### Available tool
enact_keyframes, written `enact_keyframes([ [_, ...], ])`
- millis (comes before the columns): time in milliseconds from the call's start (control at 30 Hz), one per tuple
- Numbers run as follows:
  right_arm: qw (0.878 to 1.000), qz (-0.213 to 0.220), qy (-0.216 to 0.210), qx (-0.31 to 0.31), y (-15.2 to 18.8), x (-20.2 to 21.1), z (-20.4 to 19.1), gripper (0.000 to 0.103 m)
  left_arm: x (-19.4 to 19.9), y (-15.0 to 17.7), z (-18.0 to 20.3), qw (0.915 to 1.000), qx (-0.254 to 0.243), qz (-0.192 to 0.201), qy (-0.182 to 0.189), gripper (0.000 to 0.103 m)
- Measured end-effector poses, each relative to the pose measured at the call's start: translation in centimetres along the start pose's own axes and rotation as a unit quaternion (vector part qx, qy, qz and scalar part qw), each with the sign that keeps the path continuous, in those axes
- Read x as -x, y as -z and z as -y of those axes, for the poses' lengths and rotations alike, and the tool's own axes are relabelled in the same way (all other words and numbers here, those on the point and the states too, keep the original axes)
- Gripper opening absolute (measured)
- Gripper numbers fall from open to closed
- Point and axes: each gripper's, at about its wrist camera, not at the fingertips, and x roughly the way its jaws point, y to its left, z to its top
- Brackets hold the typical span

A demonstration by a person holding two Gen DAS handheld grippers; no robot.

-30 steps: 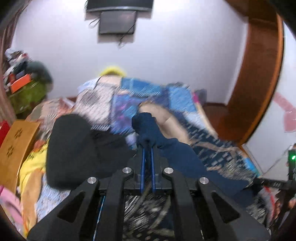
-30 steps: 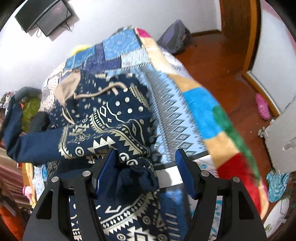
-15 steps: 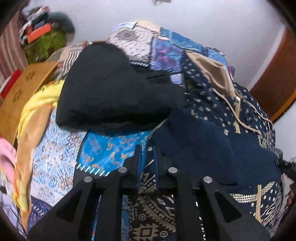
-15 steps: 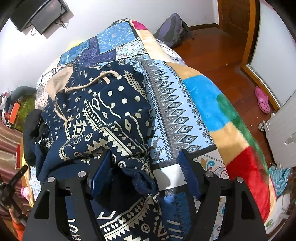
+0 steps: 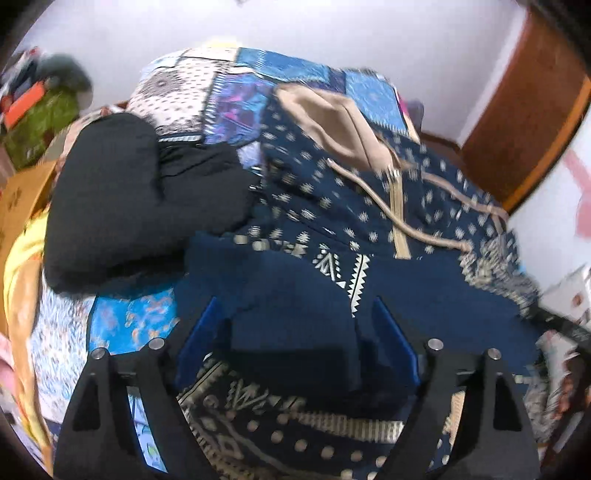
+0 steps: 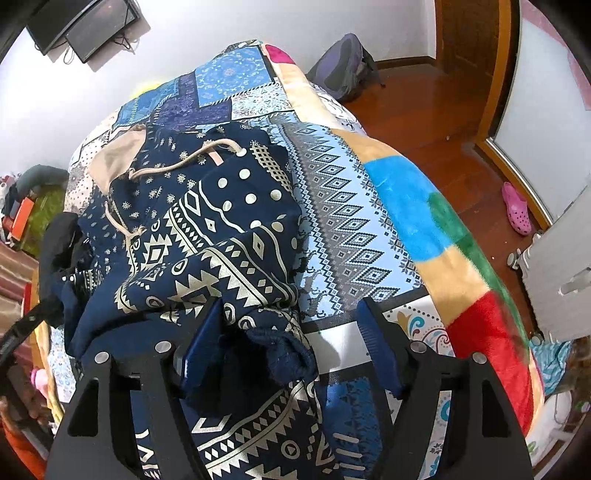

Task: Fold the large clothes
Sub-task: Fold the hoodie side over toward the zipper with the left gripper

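The navy patterned hoodie point(image 6: 207, 229) is lying on the patchwork bed point(image 6: 369, 221), beside a black garment point(image 5: 133, 206). Both the left tool point(image 5: 295, 325) and right tool point(image 6: 291, 328) are gaping apart over its sleeves, gripping nothing.

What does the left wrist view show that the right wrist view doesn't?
Left wrist only: the full black garment left of the hoodie, the hoodie's zipper, and the left claw, open over a plain navy fold.

Right wrist only: the backpack, pink shoe, wall screen, and the right claw, open around the sleeve cuff.

Both: hoodie, its tan hood lining, drawstrings and the quilt.
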Motion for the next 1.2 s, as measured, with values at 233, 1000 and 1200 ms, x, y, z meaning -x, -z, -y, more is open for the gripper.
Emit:
enact_keyframes([
  [233,1.0,-0.002,-0.015,-0.007,0.2,-0.2,0.7,0.074,-3.0,0.3,-0.9,0.9898,-0.032,0.012,-0.138,0.083],
  [1000,1.0,-0.001,0.005,-0.01,0.1,-0.4,0.3,0.078,-0.9,4.3,-14.0,0.9825,0.182,-0.036,-0.011,0.088],
  [1200,1.0,-0.004,0.014,-0.004,0.3,0.5,-0.3,0.078,-3.4,3.5,-11.1,0.9839,0.16,-0.06,0.051,0.088],
])
